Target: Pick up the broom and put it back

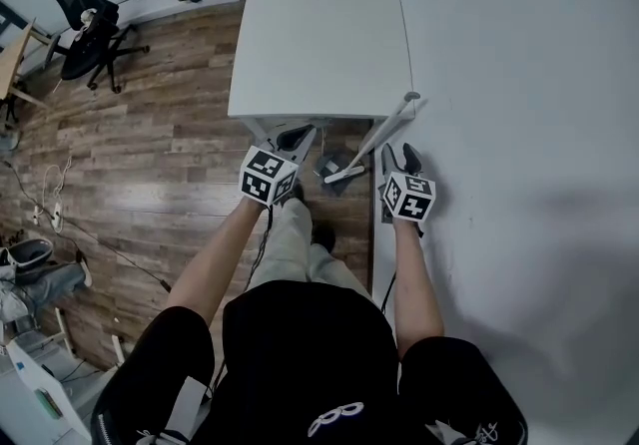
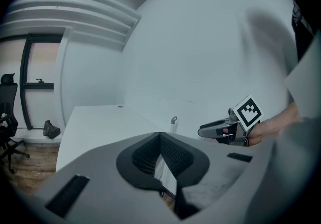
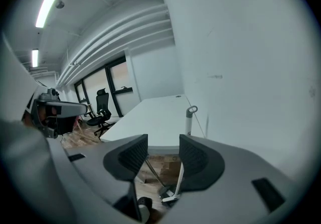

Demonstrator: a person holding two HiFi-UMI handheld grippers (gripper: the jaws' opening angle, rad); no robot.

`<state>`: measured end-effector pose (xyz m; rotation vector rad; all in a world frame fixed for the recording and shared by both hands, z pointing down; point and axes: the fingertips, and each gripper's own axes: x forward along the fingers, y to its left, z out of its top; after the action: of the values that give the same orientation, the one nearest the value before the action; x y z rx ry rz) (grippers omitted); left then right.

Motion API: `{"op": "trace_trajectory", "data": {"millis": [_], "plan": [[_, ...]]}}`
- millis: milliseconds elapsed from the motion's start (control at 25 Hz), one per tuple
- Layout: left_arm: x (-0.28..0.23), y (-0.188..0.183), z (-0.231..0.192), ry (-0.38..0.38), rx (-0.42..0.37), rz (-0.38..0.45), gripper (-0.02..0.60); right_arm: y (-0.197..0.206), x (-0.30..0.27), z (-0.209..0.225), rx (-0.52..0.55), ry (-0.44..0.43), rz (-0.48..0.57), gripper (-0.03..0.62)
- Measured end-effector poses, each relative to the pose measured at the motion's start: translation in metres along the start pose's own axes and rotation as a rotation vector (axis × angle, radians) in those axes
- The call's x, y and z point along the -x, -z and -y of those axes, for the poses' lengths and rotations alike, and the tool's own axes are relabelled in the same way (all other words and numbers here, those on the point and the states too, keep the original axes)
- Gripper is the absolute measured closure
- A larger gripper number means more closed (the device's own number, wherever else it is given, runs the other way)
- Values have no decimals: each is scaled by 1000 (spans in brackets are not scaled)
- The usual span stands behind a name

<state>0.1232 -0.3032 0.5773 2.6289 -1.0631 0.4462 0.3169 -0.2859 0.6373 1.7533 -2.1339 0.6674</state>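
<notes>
Broom (image 1: pixel 375 136) handle slants seven-to-one o'clock, just beside right gripper (image 1: pixel 399 156) at its ten o'clock; jaws wide, empty. Left gripper (image 1: pixel 296 140) closed, farther off.

Right claw (image 3: pixel 163 141) jaws apart, broom (image 3: pixel 189 123) propped against white table (image 3: pixel 150 120)

The broom (image 1: pixel 378 138) leans at the table's (image 1: pixel 319 24) corner beside the wall (image 1: pixel 519 84).

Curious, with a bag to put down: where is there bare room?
The white tabletop is bare up to the wall. The wood floor between it and the office chair is free. Crowded: its near right corner, where the broom leans.
</notes>
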Motion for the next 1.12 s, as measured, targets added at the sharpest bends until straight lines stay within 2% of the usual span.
{"op": "trace_trajectory", "data": {"millis": [400, 880, 1120], "plan": [[-44, 11, -20, 51, 34, -21, 569, 3, -54, 29, 20, 55, -59, 402], [-112, -11, -61, 136, 17, -71, 570, -4, -131, 62, -19, 110, -143, 402], [-133, -9, -77, 156, 26, -105, 569, 5, -157, 77, -41, 140, -189, 402]]}}
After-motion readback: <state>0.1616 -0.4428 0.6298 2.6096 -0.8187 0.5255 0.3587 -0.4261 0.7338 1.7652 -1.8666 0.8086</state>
